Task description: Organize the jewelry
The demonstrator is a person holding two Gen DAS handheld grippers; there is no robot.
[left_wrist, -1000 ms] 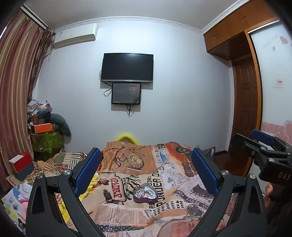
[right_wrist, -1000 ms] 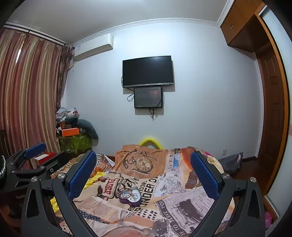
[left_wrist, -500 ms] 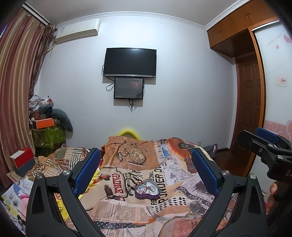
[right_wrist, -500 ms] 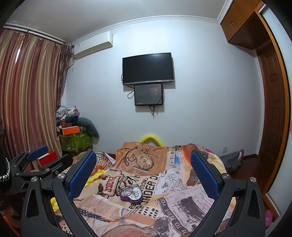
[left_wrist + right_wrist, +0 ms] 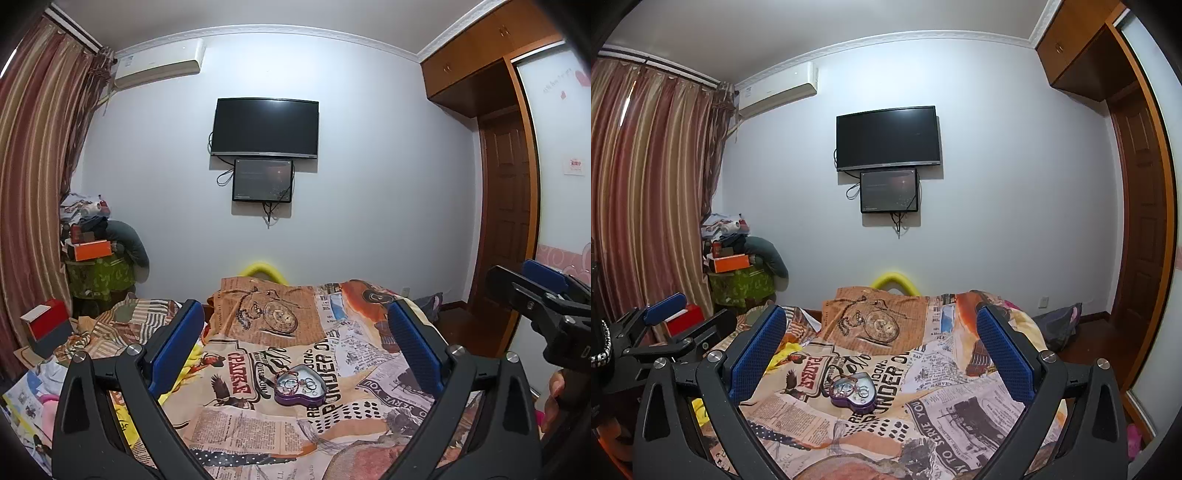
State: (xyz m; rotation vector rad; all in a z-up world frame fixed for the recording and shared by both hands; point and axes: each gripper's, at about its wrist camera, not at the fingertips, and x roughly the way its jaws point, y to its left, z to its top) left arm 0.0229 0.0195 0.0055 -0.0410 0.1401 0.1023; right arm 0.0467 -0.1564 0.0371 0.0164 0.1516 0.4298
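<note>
1. Left gripper (image 5: 295, 343) hangs above the bedspread (image 5: 258, 417) with jaws spread wide, touching nothing.
2. Right gripper (image 5: 881, 343) is equally wide apart and empty.
3. Heart-shaped jewelry tin (image 5: 300, 384) holding rings lies on the bedspread, ahead of both.

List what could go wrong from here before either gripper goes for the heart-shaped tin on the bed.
1. The heart-shaped tin sits on a soft, wrinkled bedspread; pressing one edge could tip it and spill the rings lying loose inside.
2. Spilled rings would likely be hard to spot on the busy newspaper print.
3. Both the left gripper and right gripper are open and aimed at the same tin, so they could collide over it.
</note>
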